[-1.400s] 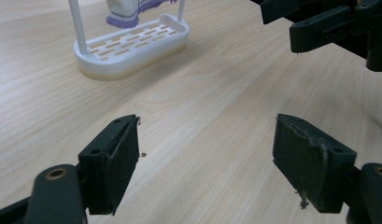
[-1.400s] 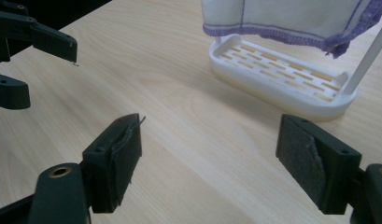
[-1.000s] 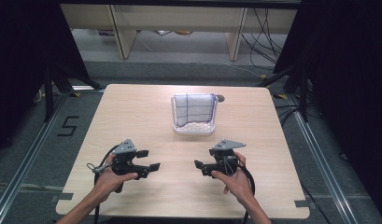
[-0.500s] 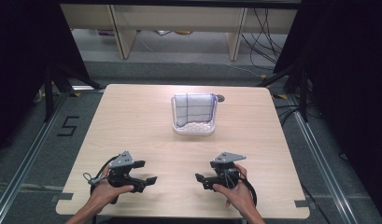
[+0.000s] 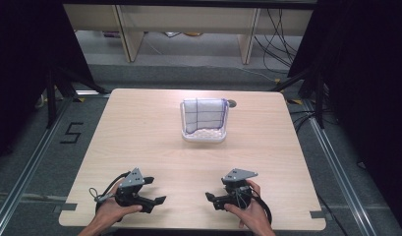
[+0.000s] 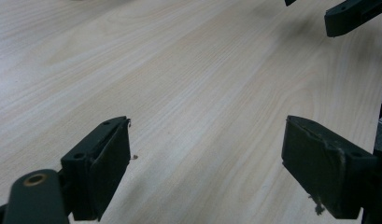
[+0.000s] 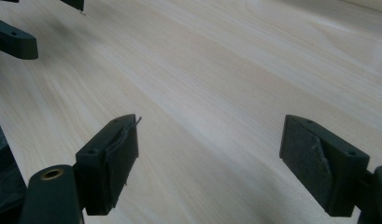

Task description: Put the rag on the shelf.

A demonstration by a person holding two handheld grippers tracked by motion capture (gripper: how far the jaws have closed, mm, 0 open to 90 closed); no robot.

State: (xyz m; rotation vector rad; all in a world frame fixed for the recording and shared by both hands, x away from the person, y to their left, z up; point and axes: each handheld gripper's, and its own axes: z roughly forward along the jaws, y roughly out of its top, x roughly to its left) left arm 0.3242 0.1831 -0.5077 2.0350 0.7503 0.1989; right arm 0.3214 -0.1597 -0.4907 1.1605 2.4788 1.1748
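Cloth (image 5: 204, 114), white with a thin dark grid of lines, stands folded in a small white basket (image 5: 204, 138) in the high view, well ahead of both grippers and roughly midway between their lines of reach, beyond the middle of the wooden table (image 5: 139, 128). From there the left gripper (image 5: 157, 201) and the right gripper (image 5: 212, 197) rest low by the near edge, each in a hand, jaws pointing inward at one another with nothing between them. I judge the cloth light, soft and limp, likely to sag and unfold when lifted, so a pinch on its upper folded edge where it rises above the basket rim looks best; the basket seems light too and may slide or lift with it. In the left gripper view the two black jaws stand wide apart over bare wood, released and empty, the other gripper's tips (image 6: 350, 16) farther ahead. In the right gripper view its jaws are likewise spread and empty, the left gripper's tip (image 7: 13, 43) beyond them.
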